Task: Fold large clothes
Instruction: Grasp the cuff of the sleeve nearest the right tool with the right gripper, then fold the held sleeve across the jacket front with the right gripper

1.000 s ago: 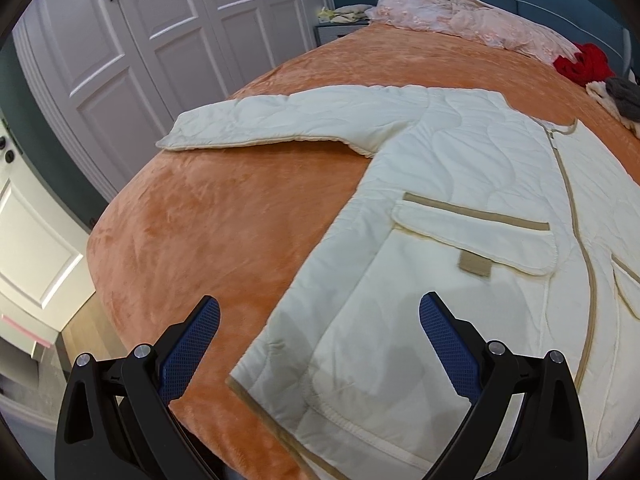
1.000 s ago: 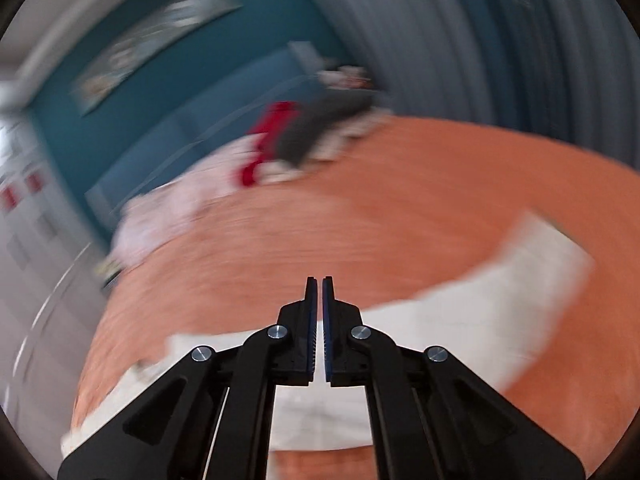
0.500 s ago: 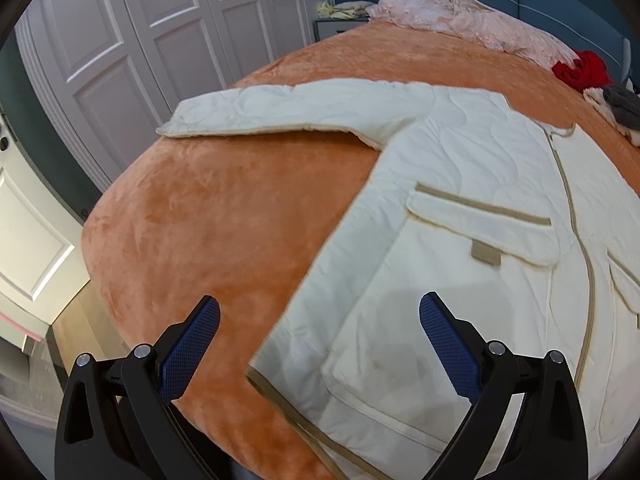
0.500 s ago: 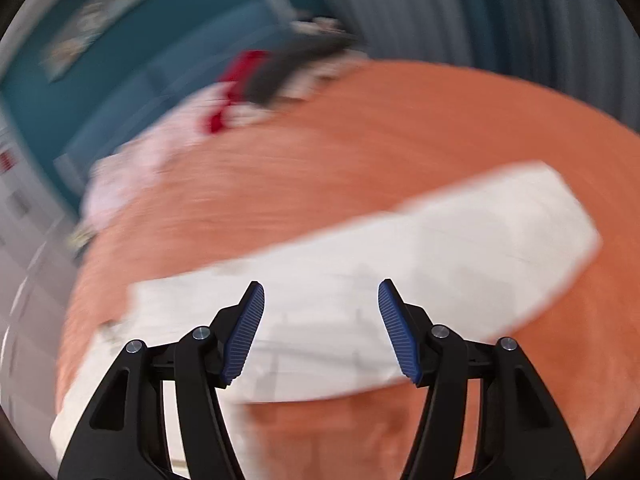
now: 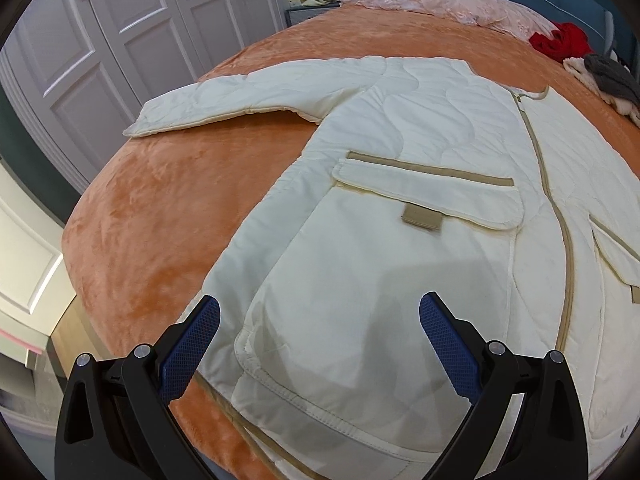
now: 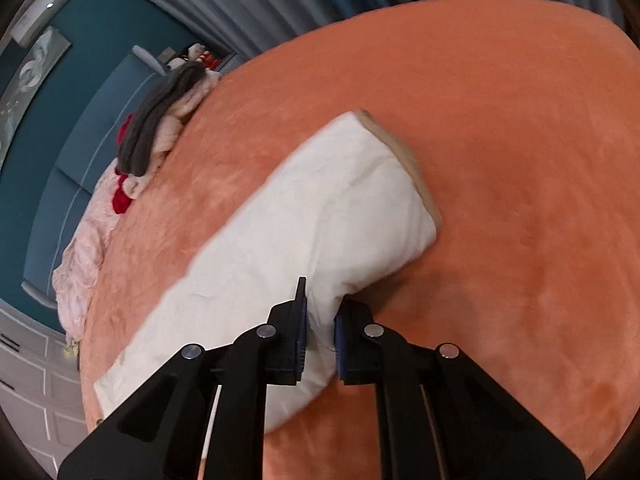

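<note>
My right gripper (image 6: 320, 330), jaws just closing, pinches the sleeve (image 6: 320, 216) edge, cuff at one o'clock; left gripper (image 5: 318, 330) gapes empty over the jacket (image 5: 400, 208) hem; shallow bite may slip when lifted.

Matt quilted cloth jacket (image 5: 420, 128) lies on a plush, fuzzy orange blanket (image 5: 160, 208).

Nothing here can be read. The small tan tab (image 5: 422, 217) sewn under the pocket flap of the cream jacket (image 5: 400, 200) looks blank from where I stand, and the framed picture (image 6: 28, 68) on the teal wall shows only pale swirls, no letters.
</note>
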Demonstrator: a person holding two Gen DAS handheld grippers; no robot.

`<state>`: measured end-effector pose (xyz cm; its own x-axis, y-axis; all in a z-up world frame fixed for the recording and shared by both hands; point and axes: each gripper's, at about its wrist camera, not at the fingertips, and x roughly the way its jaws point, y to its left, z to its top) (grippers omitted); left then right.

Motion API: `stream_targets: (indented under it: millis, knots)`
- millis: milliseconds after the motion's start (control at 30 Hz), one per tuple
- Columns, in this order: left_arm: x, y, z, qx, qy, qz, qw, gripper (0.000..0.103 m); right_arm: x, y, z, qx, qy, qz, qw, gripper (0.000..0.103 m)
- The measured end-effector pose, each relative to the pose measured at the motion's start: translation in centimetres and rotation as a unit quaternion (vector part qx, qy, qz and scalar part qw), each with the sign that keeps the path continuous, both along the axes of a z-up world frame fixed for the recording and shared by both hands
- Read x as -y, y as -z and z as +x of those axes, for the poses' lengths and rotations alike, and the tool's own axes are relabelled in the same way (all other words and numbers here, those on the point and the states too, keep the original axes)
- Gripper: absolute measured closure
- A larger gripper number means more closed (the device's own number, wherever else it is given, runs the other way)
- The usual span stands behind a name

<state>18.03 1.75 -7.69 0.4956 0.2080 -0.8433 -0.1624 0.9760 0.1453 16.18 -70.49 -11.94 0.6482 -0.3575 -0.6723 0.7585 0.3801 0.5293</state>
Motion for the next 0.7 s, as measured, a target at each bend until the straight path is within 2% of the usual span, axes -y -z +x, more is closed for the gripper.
stream_targets:
  millis: [100, 167, 233, 300, 400, 467, 533, 567, 667, 700]
  knots:
    - [-0.3, 0.0, 0.0, 0.001, -0.002, 0.003, 1.0, 0.006, -2.5, -5.3, 2.0, 0.033, -0.052, -0.061, 0.996, 0.095]
    - [-0.8, 0.0, -0.1, 0.002, -0.006, 0.001, 1.0, 0.006, -5.8, -9.4, 3.6, 0.059, -0.099, -0.103, 0.988, 0.095]
    - [-1.3, 0.0, -0.3, 0.002, -0.011, -0.001, 0.9999, 0.006, -10.9, -14.3, 6.3, 0.085, -0.164, -0.153, 0.971, 0.095]
    - [-2.3, 0.0, -0.5, 0.003, -0.023, -0.008, 0.9997, 0.006, -15.9, -17.7, 8.1, 0.105, -0.221, -0.185, 0.952, 0.095]
    - [-3.4, -0.1, -0.9, 0.004, -0.033, -0.019, 0.9993, 0.006, -24.2, -20.9, 11.4, 0.123, -0.314, -0.212, 0.917, 0.095]
    - [-4.3, -0.2, -1.2, 0.006, -0.038, -0.023, 0.999, 0.006, -30.5, -21.8, 13.6, 0.124, -0.377, -0.226, 0.89, 0.095]
    - [-5.3, -0.4, -1.5, 0.008, -0.044, -0.029, 0.9986, 0.006, -35.4, -21.8, 14.3, 0.12, -0.423, -0.229, 0.869, 0.095]
    - [-5.6, -0.4, -1.6, 0.009, -0.046, -0.032, 0.9984, 0.006, -38.4, -21.2, 15.5, 0.116, -0.452, -0.222, 0.856, 0.095]
    - [-6.8, -0.5, -1.8, 0.01, -0.053, -0.042, 0.9977, 0.006, -45.0, -18.5, 18.1, 0.093, -0.511, -0.201, 0.831, 0.095]
    - [-7.2, -0.6, -1.9, 0.01, -0.054, -0.045, 0.9974, 0.006, -46.8, -17.7, 17.4, 0.083, -0.525, -0.2, 0.823, 0.095]
